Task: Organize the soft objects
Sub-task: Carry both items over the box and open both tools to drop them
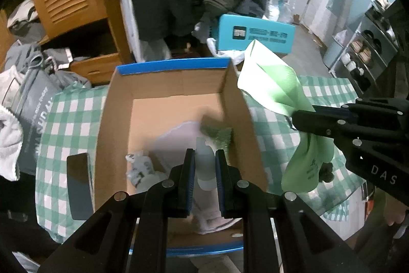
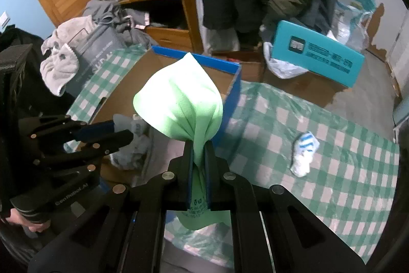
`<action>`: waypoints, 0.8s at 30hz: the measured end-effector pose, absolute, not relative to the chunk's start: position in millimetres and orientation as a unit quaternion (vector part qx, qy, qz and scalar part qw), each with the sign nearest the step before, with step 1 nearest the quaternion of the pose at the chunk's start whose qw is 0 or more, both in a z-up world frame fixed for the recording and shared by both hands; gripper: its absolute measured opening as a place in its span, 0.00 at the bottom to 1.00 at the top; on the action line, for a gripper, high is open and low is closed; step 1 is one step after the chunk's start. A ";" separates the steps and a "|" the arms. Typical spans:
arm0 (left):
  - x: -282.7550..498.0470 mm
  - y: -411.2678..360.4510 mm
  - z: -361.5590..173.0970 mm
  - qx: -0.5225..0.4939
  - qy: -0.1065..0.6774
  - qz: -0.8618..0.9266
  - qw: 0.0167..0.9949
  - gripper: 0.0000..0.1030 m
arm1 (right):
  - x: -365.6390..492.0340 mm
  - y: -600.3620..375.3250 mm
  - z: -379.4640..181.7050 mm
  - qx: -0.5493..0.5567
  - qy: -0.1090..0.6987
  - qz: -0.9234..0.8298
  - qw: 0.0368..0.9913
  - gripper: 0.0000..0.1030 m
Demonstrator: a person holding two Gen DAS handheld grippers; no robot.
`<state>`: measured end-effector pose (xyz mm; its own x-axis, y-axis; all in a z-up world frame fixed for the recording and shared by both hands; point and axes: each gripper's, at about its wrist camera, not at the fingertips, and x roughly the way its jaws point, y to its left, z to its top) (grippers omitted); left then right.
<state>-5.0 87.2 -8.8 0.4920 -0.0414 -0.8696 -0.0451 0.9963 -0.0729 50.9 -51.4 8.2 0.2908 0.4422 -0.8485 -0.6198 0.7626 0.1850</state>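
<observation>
Green cloth [image 2: 179,106] pinched in R gripper [image 2: 199,145], beside box [image 2: 232,78].

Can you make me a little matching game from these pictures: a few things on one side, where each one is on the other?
Things:
1. green cloth
2. pale bottle
3. striped sock
4. cardboard box

Places:
A. lying loose on the checked cover
B. pinched in the right tool
C. standing open on the checked cover
D. pinched in the left tool

Pairs: 1-B, 2-D, 3-A, 4-C
</observation>
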 end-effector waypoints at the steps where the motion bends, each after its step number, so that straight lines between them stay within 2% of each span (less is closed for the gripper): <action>1: -5.7 90.1 -9.1 -0.045 0.504 0.003 0.863 0.15 | 50.9 -46.3 7.9 -0.091 0.495 0.335 0.797 0.06; 24: -7.5 139.8 -31.3 -0.086 0.519 0.036 0.850 0.17 | 56.6 21.2 -23.3 -0.097 0.535 0.364 0.756 0.06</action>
